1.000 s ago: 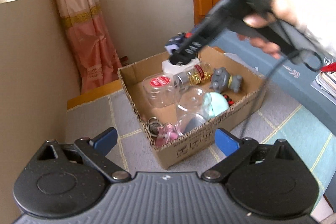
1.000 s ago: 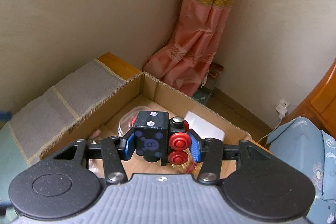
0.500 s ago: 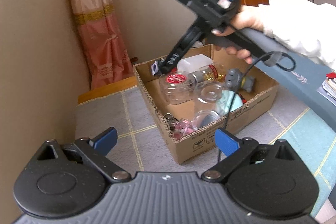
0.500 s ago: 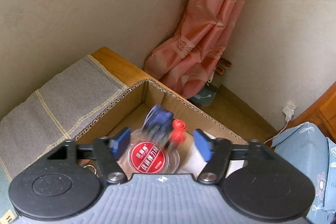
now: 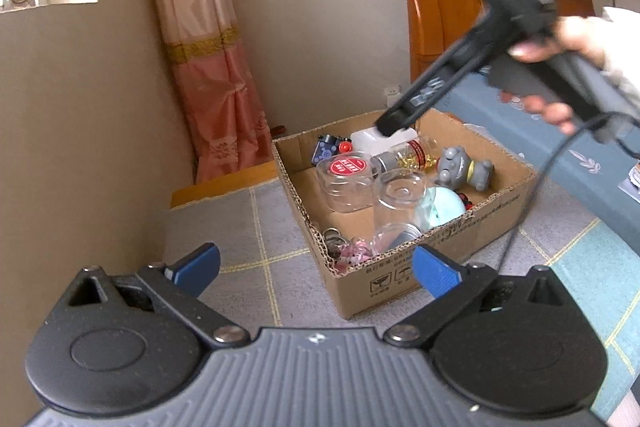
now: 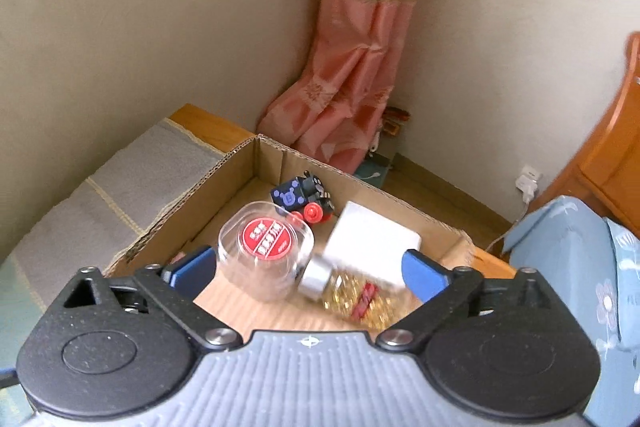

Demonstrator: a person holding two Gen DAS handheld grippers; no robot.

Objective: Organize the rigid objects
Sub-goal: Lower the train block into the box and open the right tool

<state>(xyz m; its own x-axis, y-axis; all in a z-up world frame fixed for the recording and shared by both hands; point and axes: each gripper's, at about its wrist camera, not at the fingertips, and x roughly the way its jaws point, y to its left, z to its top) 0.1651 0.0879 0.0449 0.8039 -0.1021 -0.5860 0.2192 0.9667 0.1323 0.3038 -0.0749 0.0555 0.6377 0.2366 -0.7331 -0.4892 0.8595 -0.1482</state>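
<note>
An open cardboard box (image 5: 400, 275) sits on a grey mat. In its far corner lies a dark blue toy train with red wheels (image 6: 304, 197) (image 5: 330, 149), free of any gripper. My right gripper (image 6: 310, 269) hangs above the box, its jaws opening and nothing between them; the left wrist view shows it (image 5: 392, 123) over the box's back edge. My left gripper (image 5: 316, 265) hovers before the box's near corner, jaws opening, empty. Also in the box are a clear jar with a red lid (image 6: 266, 247), a white block (image 6: 372, 243) and a bottle of gold bits (image 6: 352, 295).
The box also holds a grey figurine (image 5: 464, 171), a pale green ball (image 5: 444, 211) and a clear cup (image 5: 400, 195). A wall (image 5: 80, 127) and pink curtain (image 5: 216, 79) close the left side. A wooden headboard (image 5: 432, 7) and blue bedding (image 6: 580, 267) lie right.
The right gripper opened and let go of the toy train, which dropped into the box's far corner. The right gripper then drew back from the box. The left gripper shifted slightly.
</note>
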